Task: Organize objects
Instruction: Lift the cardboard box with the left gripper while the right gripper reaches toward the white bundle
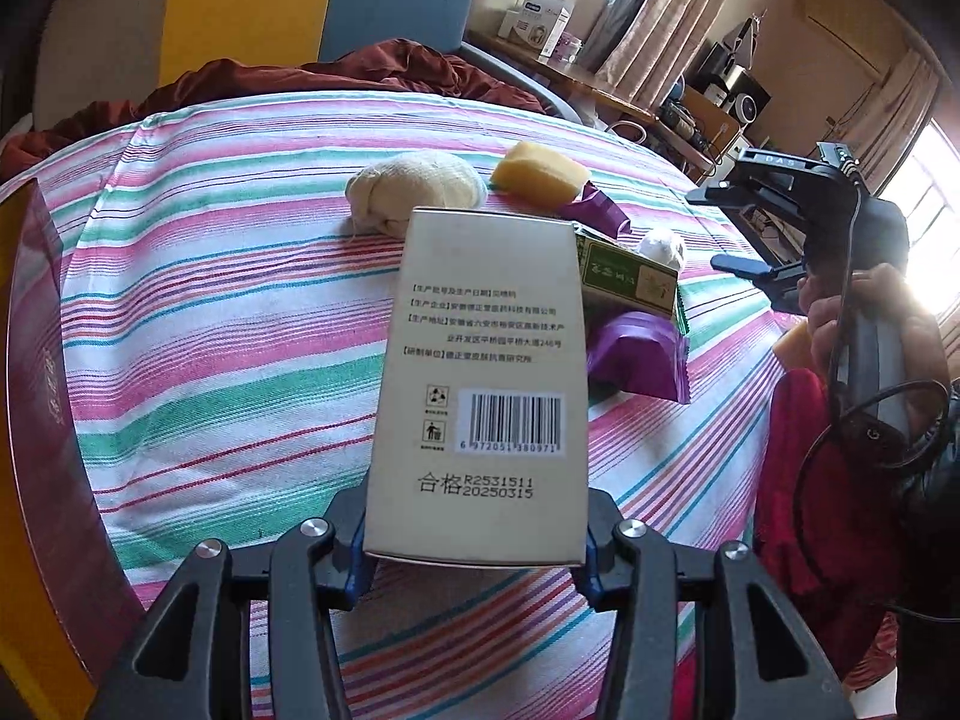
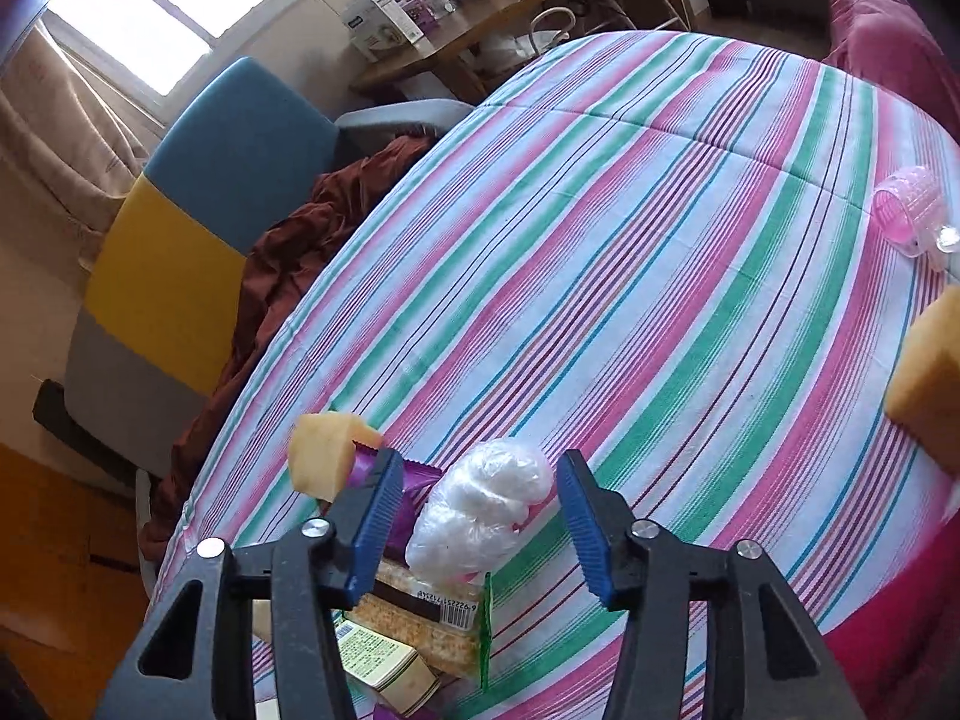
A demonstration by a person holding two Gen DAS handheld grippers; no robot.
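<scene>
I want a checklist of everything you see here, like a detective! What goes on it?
Surface: pink, green and white striped bedsheet.
Job's things: cream cardboard box with barcode; yellow sponge block; purple foil packets; crinkled white plastic bag.
Clutter: cream cloth bundle; pink plastic cup lying tipped.
Grippers: left gripper shut on the box; right gripper open around the bag.
Cables: black cable on the right gripper.
Surroundings: blue and yellow chair, curtains.
</scene>
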